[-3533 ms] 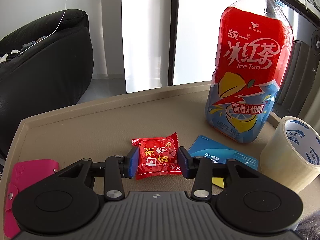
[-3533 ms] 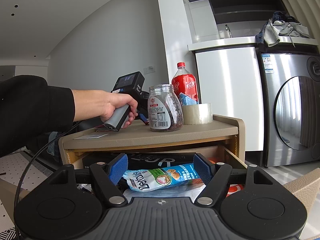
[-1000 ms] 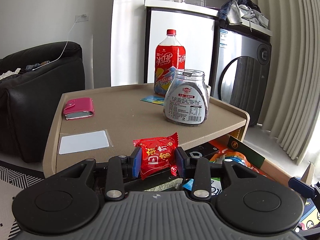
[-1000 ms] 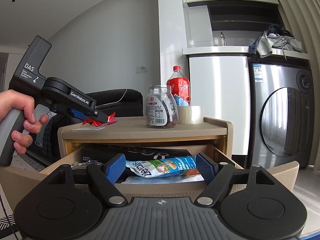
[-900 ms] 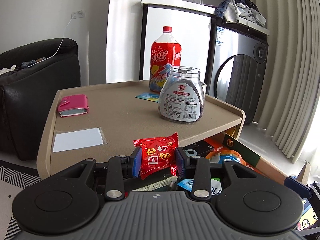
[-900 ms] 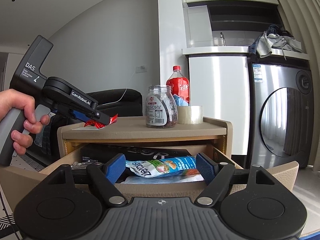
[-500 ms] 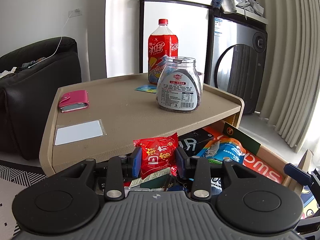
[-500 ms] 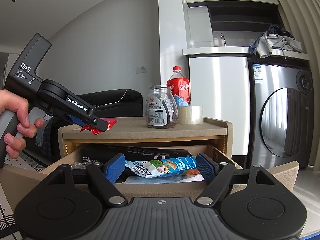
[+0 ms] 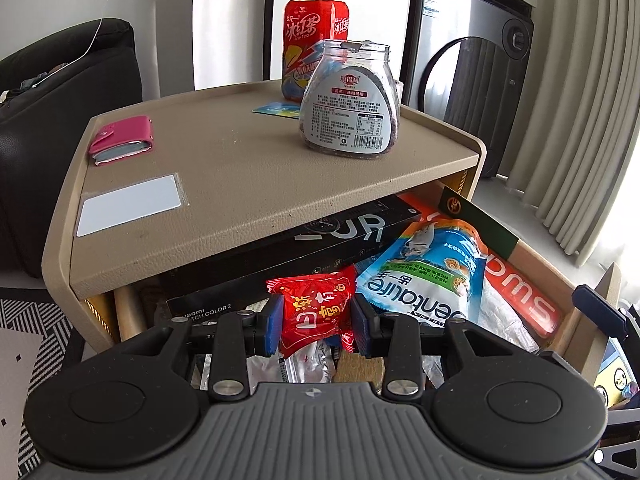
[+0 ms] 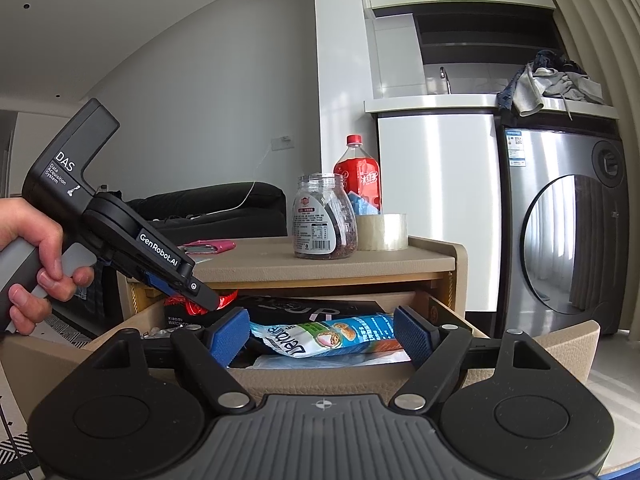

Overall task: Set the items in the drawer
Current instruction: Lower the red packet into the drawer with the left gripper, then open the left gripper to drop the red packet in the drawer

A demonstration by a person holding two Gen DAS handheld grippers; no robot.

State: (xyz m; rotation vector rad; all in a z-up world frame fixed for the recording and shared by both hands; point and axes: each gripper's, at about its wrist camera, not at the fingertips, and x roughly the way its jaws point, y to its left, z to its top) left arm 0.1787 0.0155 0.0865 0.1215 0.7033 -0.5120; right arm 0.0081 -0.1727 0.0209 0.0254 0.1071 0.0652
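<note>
Left gripper [image 9: 316, 326] is over the open drawer [image 9: 576, 312], blue pads clamped tight on a crinkly red snack packet [image 9: 316, 312], shiny foil with pinched ends. Seen from the right wrist camera, that packet [image 10: 224, 300] hangs tilted just above the drawer's left half, held by a person's hand [image 10: 36, 264] on the grey trigger. Beneath it lie a flat black box [image 9: 320, 248], a glossy blue pouch [image 9: 428, 276] and a red pack [image 9: 520, 292]. Right gripper [image 10: 320, 338] sits low at the drawer front, ribbed blue pads spread wide, nothing between them. Up on the tan, leather-grained cabinet top [image 9: 240, 168]: a squat clear plastic jar [image 9: 348, 100], a red tea bottle [image 9: 316, 32], a pink wallet [image 9: 122, 140], a white card [image 9: 130, 204] and a translucent tape roll [image 10: 382, 232].
</note>
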